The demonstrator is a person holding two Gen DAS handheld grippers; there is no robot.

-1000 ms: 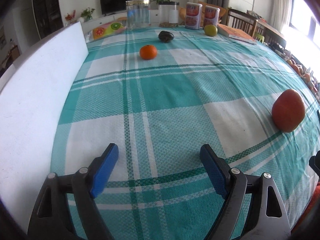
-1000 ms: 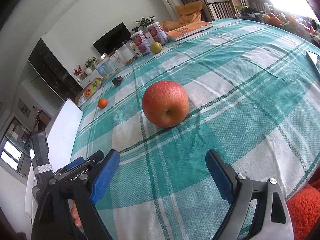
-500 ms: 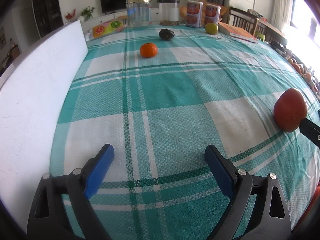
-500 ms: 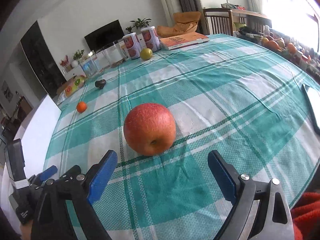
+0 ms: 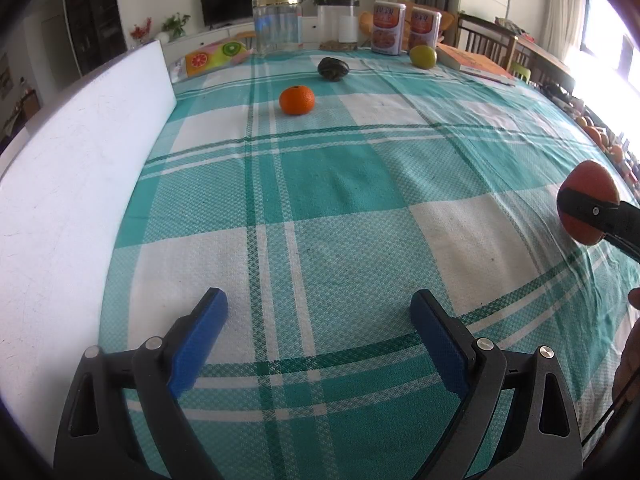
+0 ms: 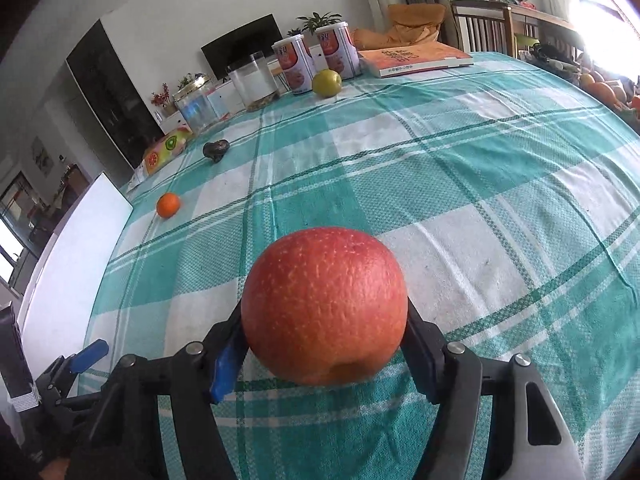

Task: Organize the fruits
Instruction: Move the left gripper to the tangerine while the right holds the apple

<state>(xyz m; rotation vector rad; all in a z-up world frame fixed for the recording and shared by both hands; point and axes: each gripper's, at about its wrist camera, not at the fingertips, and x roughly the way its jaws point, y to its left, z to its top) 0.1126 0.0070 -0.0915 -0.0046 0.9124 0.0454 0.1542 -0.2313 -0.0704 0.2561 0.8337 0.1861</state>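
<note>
- Now our right tongs [image 6: 324,356] have closed in around the red apple [image 6: 323,306], which half a second ago sat free on the tabletop [image 6: 500,208] ahead of the wide-spread pads; both pads now press its flanks near its lower half.
- We judge this the grasp step of sorting the first fruit; whether the apple has left the cloth yet we cannot tell.
- Our left tongs [image 5: 318,320] remain spread wide over bare plaid with nothing between the pads, much as a second ago, only nudged forward a little.
- From the left wrist view the apple shows at the far right edge, crossed by a black finger of the right tongs.
- Counting fruit on the tabletop: one apple, one orange mandarin [image 5: 297,99], one dark avocado-like fruit [image 5: 333,68], one yellow-green fruit [image 5: 423,56] by the cans.
- Other things: two red-labelled cans [image 6: 294,65], two clear jars [image 5: 277,25], one book [image 6: 416,60], one white board [image 5: 68,184] along the left side.
- Three fruits sit well apart at the far end, untouched.
</note>
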